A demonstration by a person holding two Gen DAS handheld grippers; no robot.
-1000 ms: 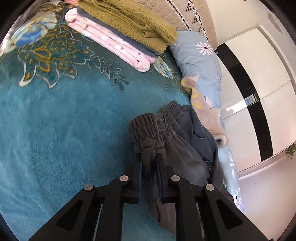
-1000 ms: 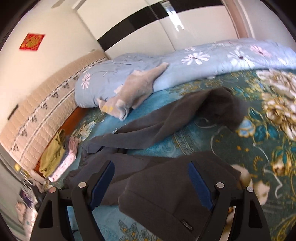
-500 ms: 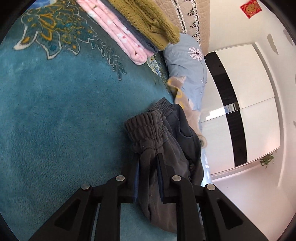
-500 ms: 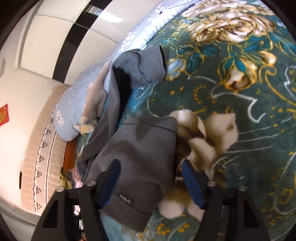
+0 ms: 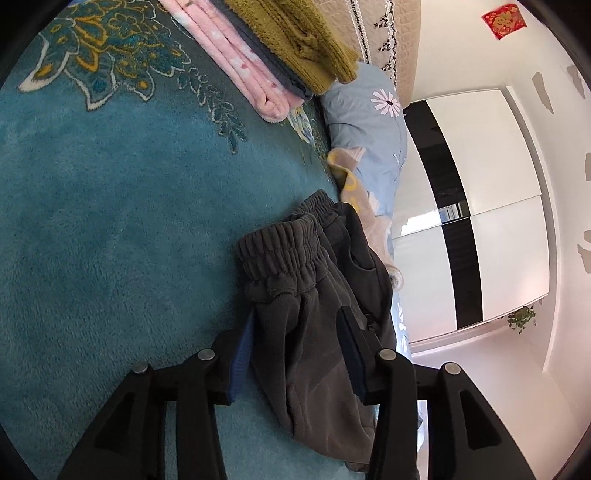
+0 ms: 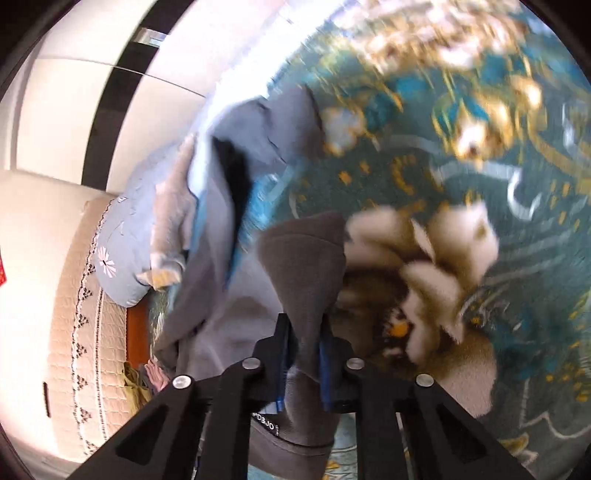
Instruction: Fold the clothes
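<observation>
Dark grey sweatpants point(image 5: 314, 295) lie on the teal floral bedspread point(image 5: 110, 240), elastic waistband toward the headboard. My left gripper point(image 5: 295, 354) is open, its fingers standing either side of the waist part of the cloth. In the right wrist view, my right gripper point(image 6: 303, 354) is shut on a fold of the grey pant leg point(image 6: 306, 266) near its hem; the other leg point(image 6: 221, 192) trails toward the blue duvet. That view is motion-blurred.
A stack of folded clothes, pink point(image 5: 236, 74) under olive point(image 5: 295, 40), sits near the quilted headboard point(image 5: 391, 33). A blue flowered duvet point(image 5: 369, 122) with a beige garment point(image 5: 362, 206) on it lies along the far bed edge. White wardrobe doors point(image 5: 491, 206) stand beyond.
My left gripper let go of the waistband and opened wide. My right gripper closed on the pant leg and is moving with it.
</observation>
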